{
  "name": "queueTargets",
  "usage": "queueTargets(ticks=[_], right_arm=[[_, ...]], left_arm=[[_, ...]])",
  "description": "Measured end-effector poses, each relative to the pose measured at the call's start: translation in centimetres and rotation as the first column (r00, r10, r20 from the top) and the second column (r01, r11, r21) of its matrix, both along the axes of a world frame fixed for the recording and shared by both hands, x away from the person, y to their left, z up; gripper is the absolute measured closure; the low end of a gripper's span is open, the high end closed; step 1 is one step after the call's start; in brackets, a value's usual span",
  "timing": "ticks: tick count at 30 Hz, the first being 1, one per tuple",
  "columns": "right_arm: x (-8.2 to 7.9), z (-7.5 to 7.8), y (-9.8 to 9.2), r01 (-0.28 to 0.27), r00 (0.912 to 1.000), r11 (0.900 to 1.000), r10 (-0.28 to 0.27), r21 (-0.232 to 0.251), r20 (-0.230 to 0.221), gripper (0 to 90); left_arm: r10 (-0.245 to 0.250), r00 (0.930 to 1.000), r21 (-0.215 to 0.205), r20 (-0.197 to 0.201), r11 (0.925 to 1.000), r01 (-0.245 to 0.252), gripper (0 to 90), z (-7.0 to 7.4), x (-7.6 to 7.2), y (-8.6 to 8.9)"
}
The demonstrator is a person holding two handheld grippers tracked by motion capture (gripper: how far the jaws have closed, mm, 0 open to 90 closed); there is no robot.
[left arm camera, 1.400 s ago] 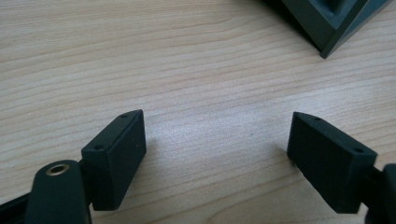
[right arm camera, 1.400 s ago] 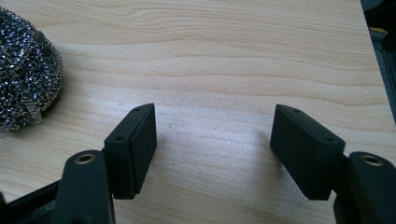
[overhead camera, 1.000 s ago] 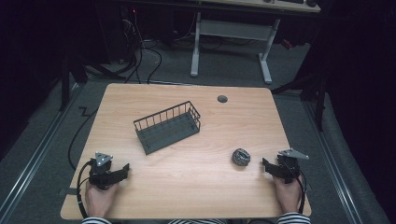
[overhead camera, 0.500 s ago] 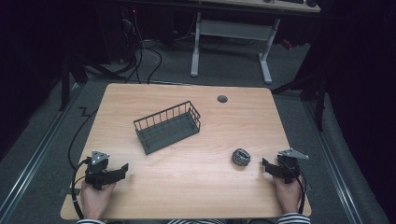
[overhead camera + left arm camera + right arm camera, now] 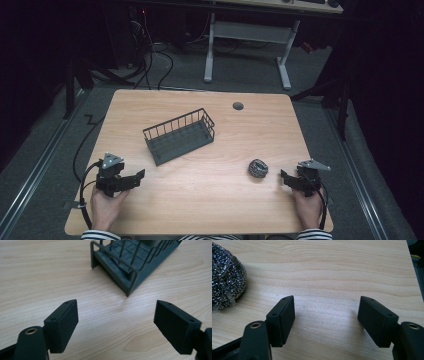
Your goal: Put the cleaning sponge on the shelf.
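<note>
Since a second ago only the left gripper [image 5: 131, 177] has shifted, drifting slightly outward toward its edge of the table [image 5: 210, 210] and swinging its jaws round toward the middle; the right gripper [image 5: 286, 176], the steel-wool scourer [image 5: 258, 168] and the wire basket [image 5: 179, 135] lie where they lay. Both grippers are released, jaws spread wide with nothing between them, and each sits low at a near corner of the table, which reads as a ready stance before any reach. The scourer lies just ahead of the right gripper and a little toward the table's centre, near but not touching; in the right gripper view the scourer [image 5: 224, 275] sits off to the left of the left jaw, outside the gap, so the gripper would likely need to swing that way before closing. The basket stands upright and apparently empty farther in, ahead of the left gripper; in the left gripper view its near corner [image 5: 130, 275] lies ahead and well apart from the open jaws, perhaps so that the left gripper can steady it.
</note>
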State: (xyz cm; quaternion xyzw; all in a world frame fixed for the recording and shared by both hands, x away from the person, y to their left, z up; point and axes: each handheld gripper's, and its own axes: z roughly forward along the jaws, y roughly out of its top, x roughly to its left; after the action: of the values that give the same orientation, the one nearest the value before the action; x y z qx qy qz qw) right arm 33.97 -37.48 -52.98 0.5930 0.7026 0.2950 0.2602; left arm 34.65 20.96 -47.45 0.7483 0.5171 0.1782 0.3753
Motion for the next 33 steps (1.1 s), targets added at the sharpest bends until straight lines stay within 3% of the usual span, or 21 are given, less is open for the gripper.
queueTargets(ticks=[13, 25, 33], right_arm=[[0.0, 0.0, 0.0, -0.004, 1.0000, 1.000, 0.004, -0.003, 0.000, 29.7], [0.0, 0.0, 0.0, -0.007, 1.0000, 1.000, 0.007, -0.005, -0.001, 29.3], [0.0, 0.0, 0.0, -0.007, 1.0000, 1.000, 0.007, -0.003, -0.002, 29.1]], left_arm=[[-0.030, 0.9995, -0.037, -0.010, 0.9989, 0.030, 20.1, 3.4, 2.6, -0.9], [-0.045, 0.9979, -0.003, -0.046, 0.9990, 0.044, 20.4, 5.1, 5.8, -2.2], [-0.017, 0.9962, 0.044, -0.085, 0.9988, 0.021, 22.4, 5.7, 8.5, -3.0]])
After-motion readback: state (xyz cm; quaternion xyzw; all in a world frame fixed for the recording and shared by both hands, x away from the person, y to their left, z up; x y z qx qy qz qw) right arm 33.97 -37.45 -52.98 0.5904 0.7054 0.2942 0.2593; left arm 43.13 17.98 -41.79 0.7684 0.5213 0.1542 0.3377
